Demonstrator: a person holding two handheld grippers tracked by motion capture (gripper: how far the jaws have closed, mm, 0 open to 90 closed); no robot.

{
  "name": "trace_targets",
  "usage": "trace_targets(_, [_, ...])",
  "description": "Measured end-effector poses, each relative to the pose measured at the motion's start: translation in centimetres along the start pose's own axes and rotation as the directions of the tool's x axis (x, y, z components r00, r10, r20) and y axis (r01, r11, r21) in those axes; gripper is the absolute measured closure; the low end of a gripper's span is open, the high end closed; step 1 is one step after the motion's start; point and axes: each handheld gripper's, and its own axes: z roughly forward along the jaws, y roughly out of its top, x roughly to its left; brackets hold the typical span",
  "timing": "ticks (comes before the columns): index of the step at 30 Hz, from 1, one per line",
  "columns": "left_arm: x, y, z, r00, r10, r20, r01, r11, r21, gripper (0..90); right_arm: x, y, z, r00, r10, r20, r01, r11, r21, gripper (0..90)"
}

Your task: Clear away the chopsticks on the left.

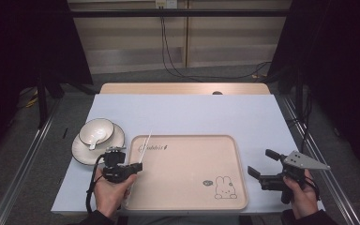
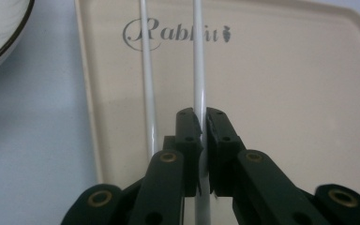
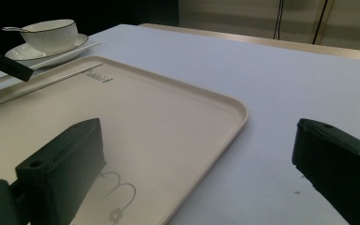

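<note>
My left gripper [image 1: 138, 165] [image 2: 203, 118] is over the near left corner of the beige tray [image 1: 187, 164] [image 2: 286, 93]. Its jaws are shut on a white chopstick [image 2: 198, 56] that points away across the tray's "Rabbit" lettering. A second white chopstick [image 2: 146, 70] runs beside it on the left, outside the pads and close to the tray's left rim. From above the pair reads as one thin white line [image 1: 146, 142]. My right gripper [image 1: 261, 162] [image 3: 199, 136] is open with nothing between its jaws, just off the tray's right edge above the table.
A white bowl [image 1: 97, 130] [image 3: 54, 30] with a spoon [image 1: 93, 143] in it stands on a black-rimmed saucer [image 1: 82, 152] [image 2: 0, 28], left of the tray. The pale blue table cover [image 1: 192, 112] lies beyond the tray. A rabbit drawing [image 1: 224, 186] marks the tray's near right corner.
</note>
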Motion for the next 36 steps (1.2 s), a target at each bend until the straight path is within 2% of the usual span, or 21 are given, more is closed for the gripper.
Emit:
trace_targets(1, [0.1, 0.0, 0.0, 1.0, 0.007, -0.001, -0.007, 0.9998, 0.018, 84.6, 0.0, 0.0, 0.0, 1.0, 0.0, 0.0, 0.0, 1.0, 0.0, 2.3])
trace_targets(3, [0.0, 0.0, 0.5, 0.9999, -0.015, -0.006, 0.015, 0.9997, 0.018, 84.6, 0.0, 0.0, 0.0, 1.0, -0.001, -0.001, 0.001, 1.0, 0.001, 2.3])
trace_targets(4, [0.0, 0.0, 0.6, 0.9999, -0.003, -0.014, 0.003, 0.9997, 0.025, 84.7, 0.0, 0.0, 0.0, 1.0, -0.001, -0.001, 0.001, 1.0, 0.001, 2.3])
trace_targets(6, [-0.1, 0.1, 1.1, 0.9993, -0.009, -0.037, 0.011, 0.999, 0.043, 84.6, 0.0, 0.0, 0.0, 1.0, -0.002, -0.001, 0.002, 1.0, 0.001, 2.4])
trace_targets(11, [0.0, 0.0, 1.6, 0.9989, -0.027, -0.039, 0.029, 0.998, 0.056, 84.5, 0.0, 0.0, 0.0, 1.0, 0.0, -0.002, 0.0, 1.0, 0.002, 2.5])
trace_targets(15, [-0.1, -0.1, 2.0, 0.998, -0.013, -0.062, 0.017, 0.998, 0.061, 84.5, 0.0, 0.0, 0.0, 1.0, -0.001, -0.003, 0.001, 1.0, 0.003, 2.5])
trace_targets(21, [-0.1, -0.1, 2.1, 0.9977, -0.018, -0.066, 0.022, 0.9985, 0.05, 84.3, 0.0, 0.0, 0.0, 1.0, -0.001, -0.005, 0.001, 1.0, 0.002, 2.5])
trace_targets(24, [-0.2, -0.2, 2.1, 0.9979, -0.004, -0.065, 0.008, 0.9985, 0.055, 84.1, 0.0, 0.0, 0.0, 1.0, -0.003, -0.005, 0.003, 1.0, 0.002, 2.5])
trace_targets(26, [-0.2, -0.2, 2.1, 0.9985, -0.004, -0.055, 0.007, 0.9985, 0.053, 81.3, 0.0, 0.0, 0.0, 1.0, -0.002, -0.006, 0.002, 1.0, 0.002, 2.5])
trace_targets(33, [-0.2, -0.1, 2.1, 0.999, 0.0, -0.044, 0.002, 0.9984, 0.056, 80.1, 0.0, 0.0, 0.0, 1.0, -0.002, -0.006, 0.002, 1.0, 0.003, 2.5])
trace_targets(36, [-0.3, -0.1, 2.1, 0.999, 0.033, -0.031, -0.031, 0.9977, 0.06, 75.1, 0.0, 0.0, 0.0, 1.0, -0.003, -0.007, 0.003, 1.0, 0.003, 2.5])
